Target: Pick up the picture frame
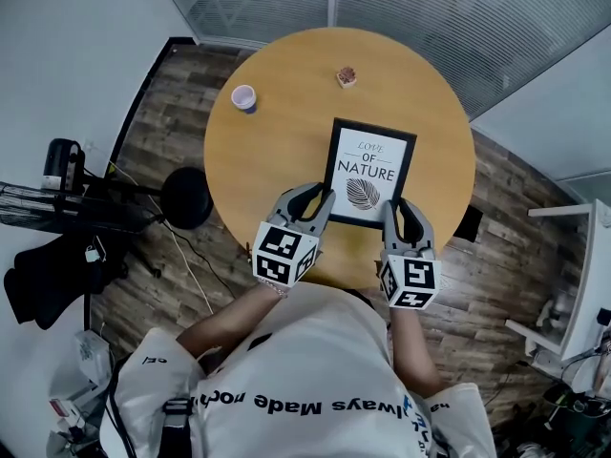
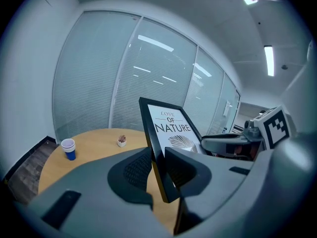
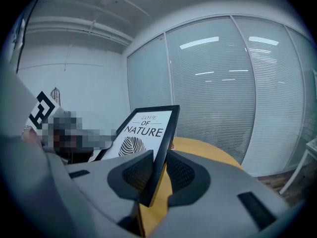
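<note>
Picture frame, black-edged and printed "LOVE OF NATURE" over a leaf drawing, is held above the near half of a round wooden tabletop, gripped at its two lower corners. The left claw is closed narrow on the frame's lower left corner, its dark ribbed pads pressing the front and the back of the black edge. The right claw is closed the same way on the lower right corner. Seen along each claw, the frame rises tilted from between the pads, with its printed face turned toward the person (whose white top fills the bottom of the head view). Whether any part of the frame touches the wood cannot be told.

Farther across the tabletop, well apart from the frame, a small paper cup stands to the left and a tiny potted plant near the far rim. Glass walls with closed blinds run behind the tabletop.
</note>
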Action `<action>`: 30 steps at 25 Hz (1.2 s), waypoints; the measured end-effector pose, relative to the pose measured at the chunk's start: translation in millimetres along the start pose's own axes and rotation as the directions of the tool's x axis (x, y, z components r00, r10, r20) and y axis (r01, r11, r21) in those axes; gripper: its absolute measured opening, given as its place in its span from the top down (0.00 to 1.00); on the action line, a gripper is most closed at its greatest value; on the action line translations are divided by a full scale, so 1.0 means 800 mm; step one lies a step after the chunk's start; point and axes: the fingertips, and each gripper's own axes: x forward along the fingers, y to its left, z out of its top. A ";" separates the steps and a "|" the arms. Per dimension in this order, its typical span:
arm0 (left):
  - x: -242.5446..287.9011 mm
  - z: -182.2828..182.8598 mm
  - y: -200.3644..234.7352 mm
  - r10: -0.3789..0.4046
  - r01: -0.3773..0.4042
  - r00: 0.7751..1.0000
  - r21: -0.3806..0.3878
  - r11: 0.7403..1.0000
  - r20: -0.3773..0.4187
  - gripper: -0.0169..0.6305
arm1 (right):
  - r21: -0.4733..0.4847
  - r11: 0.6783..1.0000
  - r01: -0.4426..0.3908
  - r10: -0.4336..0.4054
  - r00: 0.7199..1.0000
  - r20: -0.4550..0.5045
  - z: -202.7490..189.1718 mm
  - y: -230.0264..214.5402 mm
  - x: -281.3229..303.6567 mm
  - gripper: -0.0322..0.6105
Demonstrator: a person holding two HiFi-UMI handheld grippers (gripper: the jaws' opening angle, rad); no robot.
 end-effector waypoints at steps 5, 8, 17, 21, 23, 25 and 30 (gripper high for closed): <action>-0.013 0.017 -0.005 -0.012 0.012 0.999 -0.004 1.000 0.031 0.82 | -0.008 1.000 0.009 -0.009 0.999 0.040 0.024 0.006 -0.014 0.80; -0.021 0.028 -0.008 -0.016 0.016 0.999 0.004 1.000 0.047 0.82 | -0.013 1.000 0.008 -0.007 0.998 0.057 0.036 0.009 -0.022 0.80; -0.045 0.057 -0.020 -0.020 0.019 0.995 0.017 1.000 0.093 0.82 | -0.039 0.999 0.008 -0.004 0.994 0.112 0.070 0.018 -0.047 0.80; -0.054 0.067 -0.023 -0.020 0.018 0.993 0.016 1.000 0.114 0.82 | -0.043 0.999 0.007 -0.001 0.991 0.135 0.081 0.023 -0.056 0.80; -0.059 0.071 -0.024 -0.022 0.020 0.992 0.014 1.000 0.123 0.82 | -0.045 0.999 0.006 0.001 0.989 0.145 0.087 0.025 -0.060 0.80; -0.063 0.076 -0.026 -0.024 0.023 0.991 0.014 1.000 0.134 0.82 | -0.047 0.999 0.005 0.003 0.988 0.157 0.093 0.026 -0.064 0.80; -0.075 0.091 -0.031 -0.028 0.023 0.986 0.032 0.999 0.164 0.82 | -0.048 0.999 0.001 0.007 0.983 0.183 0.105 0.031 -0.074 0.80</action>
